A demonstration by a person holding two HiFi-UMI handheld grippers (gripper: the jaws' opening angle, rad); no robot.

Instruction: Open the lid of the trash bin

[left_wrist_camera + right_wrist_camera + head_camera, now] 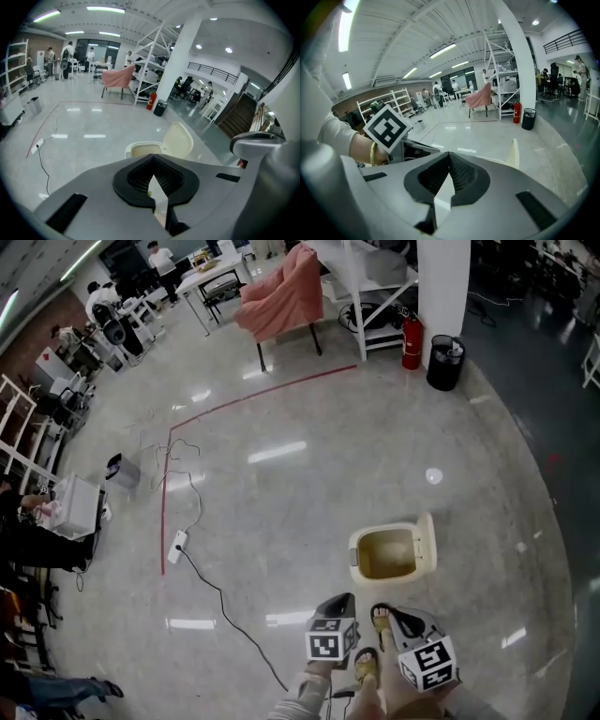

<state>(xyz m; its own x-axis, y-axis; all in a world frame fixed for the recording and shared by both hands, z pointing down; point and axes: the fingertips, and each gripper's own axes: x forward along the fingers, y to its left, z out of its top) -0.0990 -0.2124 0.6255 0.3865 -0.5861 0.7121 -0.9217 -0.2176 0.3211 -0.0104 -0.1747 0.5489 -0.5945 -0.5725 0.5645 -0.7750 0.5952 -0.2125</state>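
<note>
The cream trash bin (pixel 384 554) stands on the polished floor with its lid (pixel 427 538) flipped up on the right side and the inside showing. Both grippers hang just in front of it, near my feet. The left gripper (pixel 339 606) is shut and holds nothing; in its own view the left gripper (pixel 161 213) points at the bin (pixel 143 149) and the raised lid (pixel 179 139) ahead. The right gripper (pixel 389 620) is also shut and empty. From the right gripper (pixel 436 211) view, the lid (pixel 514 152) shows edge-on, with the left gripper's marker cube (pixel 387 127) at the left.
A black bin (pixel 445 362) and a red fire extinguisher (pixel 411 341) stand by a white pillar (pixel 441 277) at the back. A chair under pink cloth (pixel 286 292) is further back. A power strip (pixel 176 545) with a cable and a red tape line (pixel 244 401) lie to the left.
</note>
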